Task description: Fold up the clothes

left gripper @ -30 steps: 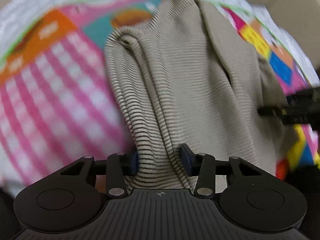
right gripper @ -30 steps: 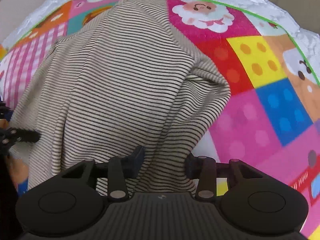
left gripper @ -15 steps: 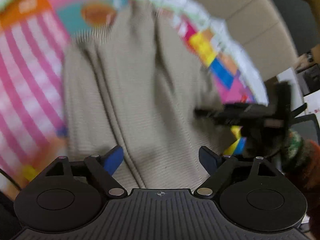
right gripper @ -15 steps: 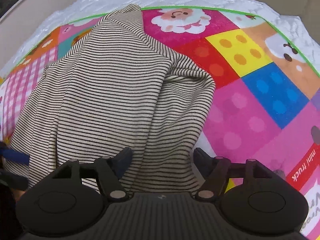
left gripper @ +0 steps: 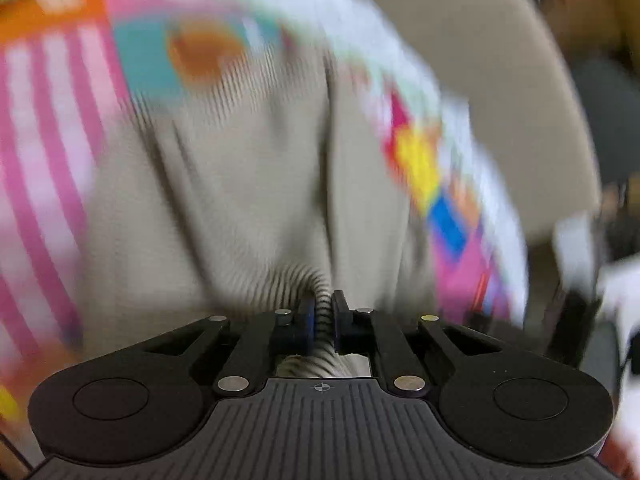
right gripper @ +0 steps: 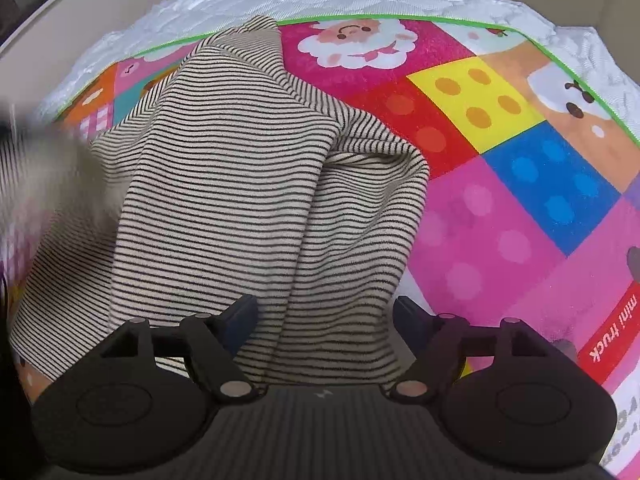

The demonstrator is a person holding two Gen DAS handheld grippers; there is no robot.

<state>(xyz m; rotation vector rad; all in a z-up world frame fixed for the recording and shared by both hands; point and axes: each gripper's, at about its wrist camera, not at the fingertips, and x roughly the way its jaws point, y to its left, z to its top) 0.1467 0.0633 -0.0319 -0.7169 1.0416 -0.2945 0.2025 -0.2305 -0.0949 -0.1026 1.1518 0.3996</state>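
Striped top (right gripper: 224, 208) — L view blurred, hem in L tool (left gripper: 323, 316)

The left gripper (left gripper: 323, 312), which a second ago pinched the beige, dark-striped knit garment (right gripper: 256, 200) and half a second ago stood with its jaws spread wide, is now clamped tight again on a bunched fold of that cloth. The right gripper (right gripper: 326, 320), closed on the garment's edge a second ago, now has its jaws spread wide with the cloth lying loose between them on the colourful patchwork play mat (right gripper: 520, 200).
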